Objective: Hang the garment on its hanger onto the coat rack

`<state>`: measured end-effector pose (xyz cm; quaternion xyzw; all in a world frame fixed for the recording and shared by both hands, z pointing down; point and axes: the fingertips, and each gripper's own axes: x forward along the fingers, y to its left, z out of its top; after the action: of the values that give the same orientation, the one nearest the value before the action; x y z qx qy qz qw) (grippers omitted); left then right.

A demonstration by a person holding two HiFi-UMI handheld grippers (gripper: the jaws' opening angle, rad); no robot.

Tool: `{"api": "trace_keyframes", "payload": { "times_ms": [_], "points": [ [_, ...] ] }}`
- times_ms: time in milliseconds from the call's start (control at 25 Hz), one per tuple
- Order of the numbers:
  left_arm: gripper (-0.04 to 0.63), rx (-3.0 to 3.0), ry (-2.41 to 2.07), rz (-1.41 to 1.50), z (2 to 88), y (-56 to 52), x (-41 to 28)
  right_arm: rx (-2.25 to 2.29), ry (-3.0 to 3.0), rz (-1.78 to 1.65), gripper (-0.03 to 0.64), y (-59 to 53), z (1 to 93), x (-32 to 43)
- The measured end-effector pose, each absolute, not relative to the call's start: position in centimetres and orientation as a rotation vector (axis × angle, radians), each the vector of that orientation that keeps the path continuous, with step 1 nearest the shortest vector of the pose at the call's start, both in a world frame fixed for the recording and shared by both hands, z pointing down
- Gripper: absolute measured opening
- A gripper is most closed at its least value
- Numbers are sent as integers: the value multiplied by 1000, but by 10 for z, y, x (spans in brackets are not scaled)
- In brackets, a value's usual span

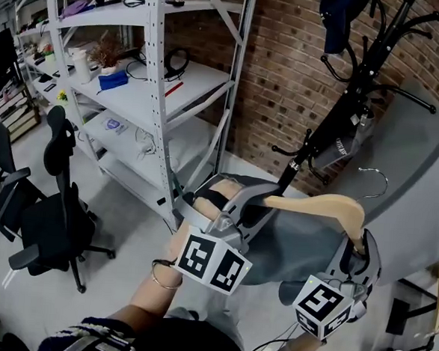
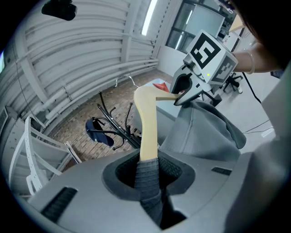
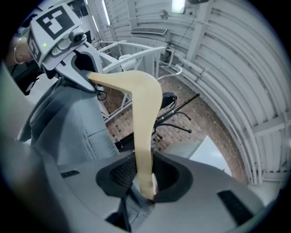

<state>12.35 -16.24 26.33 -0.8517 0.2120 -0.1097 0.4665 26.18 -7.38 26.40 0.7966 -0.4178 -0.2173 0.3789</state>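
Note:
A pale wooden hanger [image 1: 318, 206] with a grey garment [image 1: 304, 248] draped over it is held up between both grippers. My left gripper [image 1: 241, 210] is shut on the hanger's left arm, with grey cloth pinched in its jaws [image 2: 148, 170]. My right gripper [image 1: 361, 245] is shut on the right arm [image 3: 144, 182]. The metal hook [image 1: 374, 178] points up toward the wall. The black coat rack [image 1: 353, 90] stands beyond against the brick wall, a dark blue garment [image 1: 337, 18] hanging on its top. The hanger is apart from the rack.
White metal shelving [image 1: 150, 91] with small items stands at the left. A black office chair [image 1: 51, 219] is on the floor at the lower left. A grey panel [image 1: 421, 192] leans at the right, beside the rack.

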Motion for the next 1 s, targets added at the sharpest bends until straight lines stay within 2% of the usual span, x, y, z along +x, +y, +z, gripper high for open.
{"api": "trace_keyframes", "payload": {
  "times_ms": [520, 1000],
  "points": [
    [77, -2085, 621, -290, 250, -266, 231, 2001, -1166, -612, 105, -188, 246, 375],
    [77, -2088, 659, -351, 248, -332, 280, 1969, -1230, -611, 104, -260, 246, 427]
  ]
}}
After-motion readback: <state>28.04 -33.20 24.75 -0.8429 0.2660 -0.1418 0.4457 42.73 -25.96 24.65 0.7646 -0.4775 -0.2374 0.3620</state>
